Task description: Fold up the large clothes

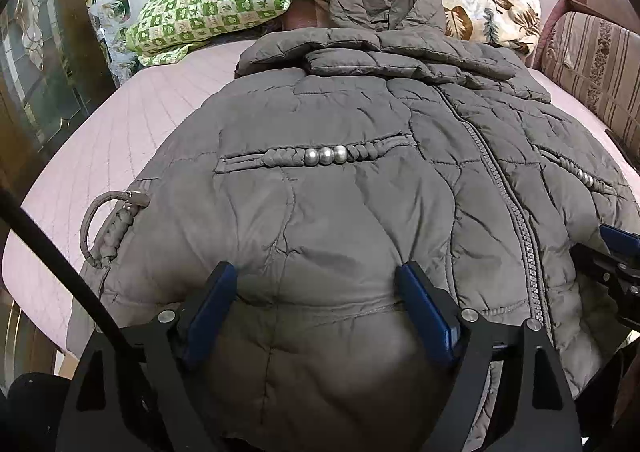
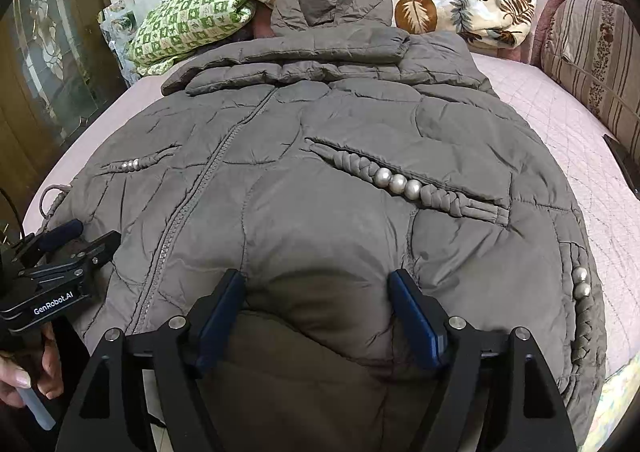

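Both tools stand spread over the near hem, pinching nothing: the left tool (image 1: 316, 280) left of the zip, the right tool (image 2: 316, 286) right of it. The jacket (image 1: 360, 187) runs lengthwise straight ahead across the bed (image 1: 120, 139), hood farthest.

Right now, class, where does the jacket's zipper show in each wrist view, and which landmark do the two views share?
Left wrist view: the zipper runs down the right of centre, from the collar toward the hem.
Right wrist view: the zipper runs down the left of centre.
Shared landmark: the green checked pillow, behind the jacket at upper left in both.
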`<state>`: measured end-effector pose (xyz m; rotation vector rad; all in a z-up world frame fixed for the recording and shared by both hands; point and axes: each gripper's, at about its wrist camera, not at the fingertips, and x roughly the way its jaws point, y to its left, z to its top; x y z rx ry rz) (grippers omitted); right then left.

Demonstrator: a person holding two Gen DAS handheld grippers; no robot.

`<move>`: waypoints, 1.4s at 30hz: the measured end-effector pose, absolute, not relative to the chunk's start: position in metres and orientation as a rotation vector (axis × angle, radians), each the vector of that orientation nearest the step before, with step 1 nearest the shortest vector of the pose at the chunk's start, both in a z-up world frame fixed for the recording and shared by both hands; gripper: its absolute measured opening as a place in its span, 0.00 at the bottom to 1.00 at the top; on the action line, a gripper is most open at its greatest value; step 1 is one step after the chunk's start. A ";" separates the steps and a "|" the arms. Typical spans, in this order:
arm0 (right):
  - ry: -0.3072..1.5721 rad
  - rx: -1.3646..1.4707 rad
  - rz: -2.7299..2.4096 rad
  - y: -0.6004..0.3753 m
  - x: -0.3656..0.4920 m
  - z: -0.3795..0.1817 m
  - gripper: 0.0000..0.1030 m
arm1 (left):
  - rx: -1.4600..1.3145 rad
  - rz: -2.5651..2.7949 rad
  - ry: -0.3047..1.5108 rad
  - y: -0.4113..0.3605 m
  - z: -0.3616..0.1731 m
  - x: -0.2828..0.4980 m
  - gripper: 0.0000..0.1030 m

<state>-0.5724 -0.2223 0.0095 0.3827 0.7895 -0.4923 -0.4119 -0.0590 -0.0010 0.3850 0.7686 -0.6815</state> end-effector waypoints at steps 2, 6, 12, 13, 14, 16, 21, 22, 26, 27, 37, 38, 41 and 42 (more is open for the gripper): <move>0.789 0.384 -0.490 -0.222 -0.572 0.009 0.79 | 0.379 -0.676 0.773 -0.059 -0.002 -0.411 0.86; 0.792 0.377 -0.477 -0.220 -0.572 0.009 0.84 | 0.350 -0.685 0.799 -0.057 -0.003 -0.404 0.90; 0.770 0.365 -0.463 -0.217 -0.576 0.007 0.85 | 0.329 -0.658 0.768 -0.055 -0.006 -0.409 0.92; 0.763 0.356 -0.458 -0.217 -0.577 0.007 0.85 | 0.326 -0.657 0.764 -0.054 -0.007 -0.409 0.93; 0.757 0.352 -0.456 -0.216 -0.578 0.006 0.85 | 0.326 -0.658 0.760 -0.054 -0.007 -0.409 0.93; 0.742 0.347 -0.453 -0.215 -0.579 0.005 0.85 | 0.326 -0.662 0.751 -0.053 -0.007 -0.410 0.93; 0.732 0.345 -0.454 -0.214 -0.580 0.005 0.85 | 0.328 -0.664 0.733 -0.052 -0.007 -0.411 0.93; 0.729 0.349 -0.453 -0.214 -0.581 0.005 0.85 | 0.328 -0.667 0.729 -0.052 -0.007 -0.411 0.93; 0.733 0.346 -0.451 -0.212 -0.585 0.008 0.85 | 0.328 -0.675 0.717 -0.050 -0.007 -0.413 0.93; 0.733 0.349 -0.446 -0.211 -0.586 0.009 0.85 | 0.329 -0.677 0.713 -0.050 -0.007 -0.413 0.93; 0.555 0.503 -0.528 -0.252 -0.667 0.048 0.85 | 0.325 -0.675 0.721 -0.049 -0.007 -0.413 0.93; 0.545 0.508 -0.564 -0.260 -0.676 0.051 0.85 | 0.325 -0.676 0.721 -0.049 -0.006 -0.412 0.93; 0.526 0.543 -0.705 -0.287 -0.709 0.050 0.85 | 0.323 -0.679 0.725 -0.049 -0.006 -0.412 0.93; 0.519 0.576 -0.742 -0.297 -0.721 0.045 0.85 | 0.325 -0.680 0.725 -0.049 -0.006 -0.413 0.93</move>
